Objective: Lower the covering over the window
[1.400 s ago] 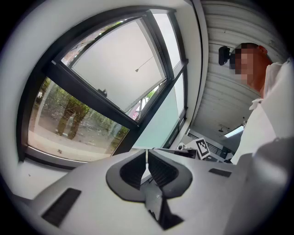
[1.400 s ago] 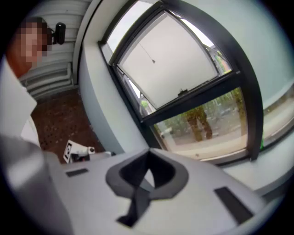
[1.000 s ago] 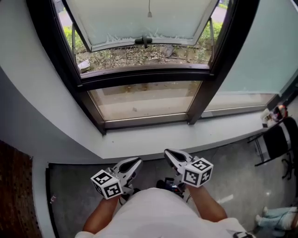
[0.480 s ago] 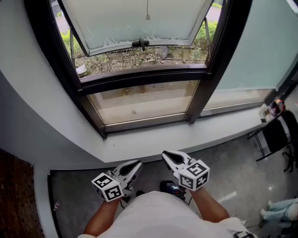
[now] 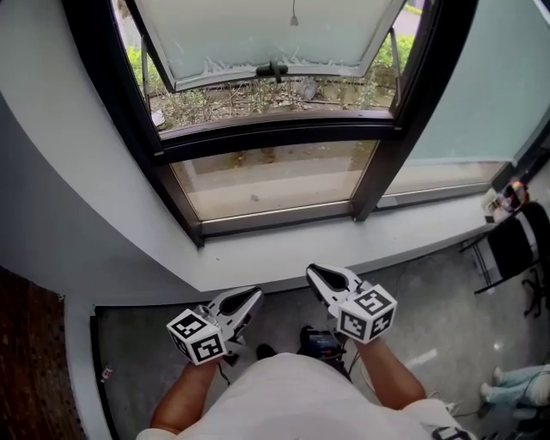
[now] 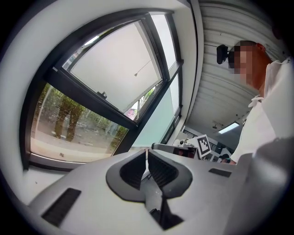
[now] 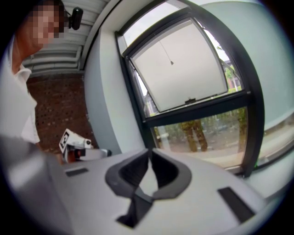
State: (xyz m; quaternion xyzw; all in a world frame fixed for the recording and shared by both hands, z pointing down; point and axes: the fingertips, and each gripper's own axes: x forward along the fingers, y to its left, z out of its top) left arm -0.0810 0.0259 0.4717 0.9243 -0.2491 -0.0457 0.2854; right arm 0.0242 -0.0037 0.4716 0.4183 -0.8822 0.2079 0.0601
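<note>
Here's the window (image 5: 275, 137), thick black frame, and its glass is all on show. The upper sash (image 5: 266, 39) is swung outward at the bottom, its pane pale and milky with a ragged fringe along the lower edge. A dark handle (image 5: 273, 70) sits at the middle of the sash's bottom rail. Just in front of that pane a thin pull cord (image 5: 294, 19) hangs straight down from the top edge, ending in a small weight, dangling free. Below the crossbar, the lower pane (image 5: 275, 176) is clear and closed.
</note>
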